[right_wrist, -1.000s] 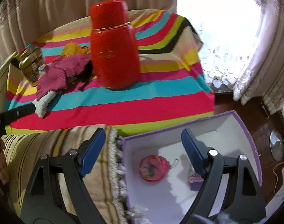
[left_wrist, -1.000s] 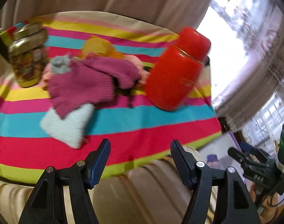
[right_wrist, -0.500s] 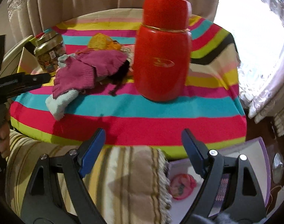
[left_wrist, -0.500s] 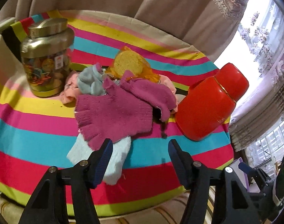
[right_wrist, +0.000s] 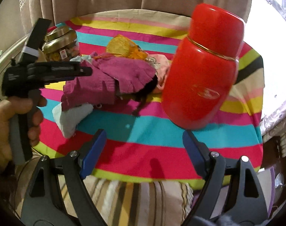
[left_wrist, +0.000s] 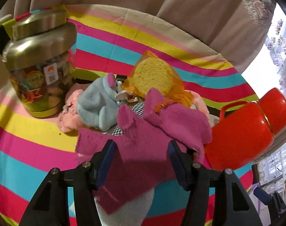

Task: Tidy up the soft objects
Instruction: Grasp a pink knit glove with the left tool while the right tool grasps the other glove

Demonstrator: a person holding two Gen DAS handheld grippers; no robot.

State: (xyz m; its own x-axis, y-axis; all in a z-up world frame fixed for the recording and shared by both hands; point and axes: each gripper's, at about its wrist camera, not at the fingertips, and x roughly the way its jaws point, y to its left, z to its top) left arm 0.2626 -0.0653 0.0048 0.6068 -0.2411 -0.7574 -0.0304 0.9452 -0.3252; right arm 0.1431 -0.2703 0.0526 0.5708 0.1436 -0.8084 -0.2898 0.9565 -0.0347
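Magenta knitted glove (left_wrist: 143,146) lies on top of a small heap of soft things on a round surface (left_wrist: 30,139) covered in a bright striped cloth. Take the tall red flask (right_wrist: 203,71) as the landmark: the heap sits just to its left in both views. A pale blue sock (right_wrist: 71,116) pokes out from under the glove on the near side. Behind the glove are a grey-blue plush toy (left_wrist: 97,103), something soft and pink (left_wrist: 71,120), and a yellow sponge in orange netting (left_wrist: 152,77). Farther left of the flask, beyond the heap, stands a gold-lidded jar (left_wrist: 37,71) of sweets.

The left gripper (left_wrist: 141,160), held in a person's hand (right_wrist: 9,124), points down over the near part of the glove. Its fingers are partly spread and have just been closing, with the glove's knit lying between them. The pads do not yet appear to press on it.

The right gripper (right_wrist: 143,150) hangs over bare cloth in front of the flask, its fingers spread wide with nothing between them.

The step in hand looks like picking the first soft item from the heap, and the sorting seems barely begun. The next move likely calls for lowering the left fingers a little more and pinching a fold of the glove alone, without catching the sock beneath. The lift should then clear the flask, which stands close on the right.
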